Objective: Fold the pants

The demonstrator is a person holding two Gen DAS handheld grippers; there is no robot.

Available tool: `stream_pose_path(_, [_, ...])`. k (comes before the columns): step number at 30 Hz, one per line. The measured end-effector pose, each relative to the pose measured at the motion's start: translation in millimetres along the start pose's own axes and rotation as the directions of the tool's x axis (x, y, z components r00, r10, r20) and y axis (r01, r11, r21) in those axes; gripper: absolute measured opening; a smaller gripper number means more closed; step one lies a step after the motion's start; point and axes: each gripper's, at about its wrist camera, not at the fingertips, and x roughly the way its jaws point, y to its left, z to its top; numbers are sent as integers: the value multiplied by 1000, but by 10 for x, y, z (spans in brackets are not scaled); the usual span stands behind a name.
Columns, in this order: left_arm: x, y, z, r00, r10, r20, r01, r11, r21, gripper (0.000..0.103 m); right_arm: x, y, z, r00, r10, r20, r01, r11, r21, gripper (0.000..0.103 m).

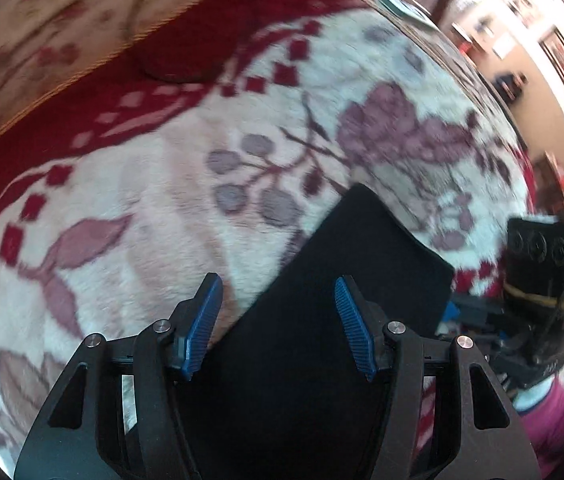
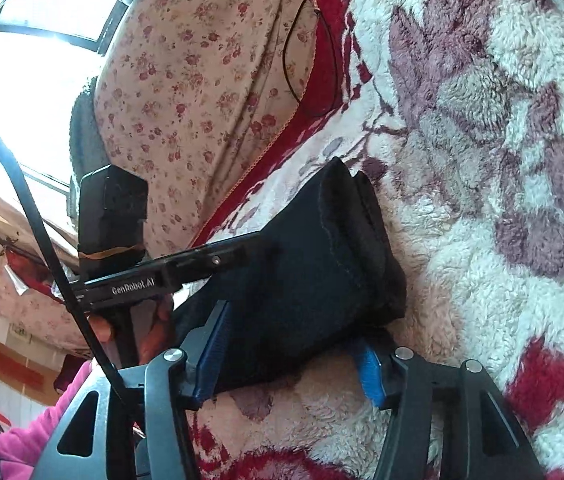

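1. Black pants lie folded into a compact bundle on a fleecy white blanket with red and mauve floral patterns.
2. Seen from the left wrist, the left tool hangs over the near end of the bundle, its blue pads spread wide and closed on nothing.
3. Seen from the right wrist, the right tool straddles the bundle's near end; its pads are parted, the left pad against the cloth, the right pad just beside it.
4. Stacked folded edges show at the far end of the pants.
5. Behind the blanket stands a cream flowered cushion with a red border.
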Motion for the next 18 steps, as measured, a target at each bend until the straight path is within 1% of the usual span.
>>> stream_pose_path(1, [17,-23,12,1000,-19,-16,19,1000,11,58,0,0,-4,1000,5,1,-5,1000,-2,58])
stream_pose_path(2, [40,-66,28,999,-21,-28,22,999,34,62,-3,3,-15,1000,7,3,-7,1000,-7,59])
stream_pose_path(4, [88,-123,41,999,-12,-48,15,997,72,66,-8,10,-32,1000,5,6,-5,1000,-18,59])
stream_pose_path(6, [119,-170,51,998,-1,-58,8,993,116,66,-5,28,-44,1000,5,9,-5,1000,-27,59])
stream_pose_path(7, [123,-181,59,998,0,-59,7,992,127,62,0,41,-51,1000,5,11,-4,999,-33,59])
stream_pose_path(8, [125,-183,69,998,-1,-60,10,991,137,52,1,49,-55,1000,6,13,-6,999,-39,58])
stream_pose_path(9, [127,-176,81,998,-6,-61,14,990,139,48,7,56,-60,1000,6,14,-6,999,-47,49])
stream_pose_path(10, [119,-167,92,998,-13,-58,21,990,138,36,24,59,-57,1000,7,12,-7,999,-52,40])
stream_pose_path(11, [116,-151,96,999,-15,-50,21,990,136,22,46,56,-58,1000,7,3,-7,999,-51,23])
stream_pose_path(12, [115,-121,110,998,-33,-44,38,992,123,16,71,58,-55,1000,3,-3,-3,999,-54,14])
stream_pose_path(14, [113,-86,109,998,-56,-37,59,993,105,14,76,102,-61,1000,2,12,-1,997,-80,12])
stream_pose_path(16, [68,-43,85,997,-70,-19,72,993,99,12,43,136,-56,999,27,33,-24,995,-96,11])
stream_pose_path(18, [8,-25,63,997,-82,-1,81,993,84,11,37,163,-50,999,36,41,-31,994,-101,11])
